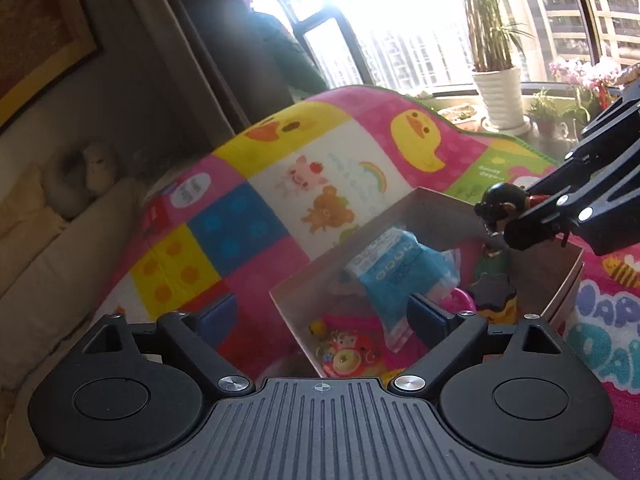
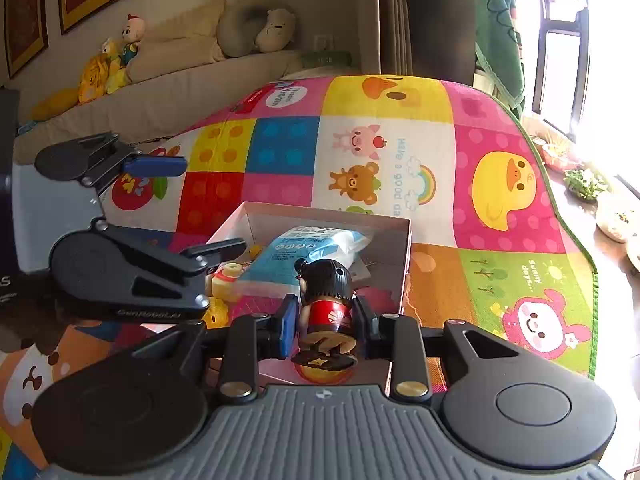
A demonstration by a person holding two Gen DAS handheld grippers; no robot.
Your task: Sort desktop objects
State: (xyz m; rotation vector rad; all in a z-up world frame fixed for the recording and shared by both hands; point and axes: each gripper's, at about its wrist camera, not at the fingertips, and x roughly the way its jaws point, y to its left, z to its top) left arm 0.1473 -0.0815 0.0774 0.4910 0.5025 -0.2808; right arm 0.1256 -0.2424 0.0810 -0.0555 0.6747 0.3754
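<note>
A shallow cardboard box point(image 1: 424, 200) point(image 2: 404, 252) sits on a colourful cartoon mat point(image 1: 280, 168) point(image 2: 400, 140). It holds a blue and white packet point(image 1: 396, 276) point(image 2: 296, 256) and several small toys point(image 1: 344, 348) point(image 2: 224, 280). My right gripper point(image 2: 325, 320) is shut on a small figurine with black hair and a red body point(image 2: 326, 300) and holds it above the box; it also shows in the left wrist view point(image 1: 500, 212). My left gripper point(image 1: 320, 316) is open and empty at the box's near edge; it shows in the right wrist view point(image 2: 192, 204).
A beige sofa with a neck pillow point(image 2: 256, 28) and plush toys point(image 2: 116, 56) stands behind the mat. A window sill with potted plants point(image 1: 496, 92) and bowls point(image 2: 616, 216) runs along the far side.
</note>
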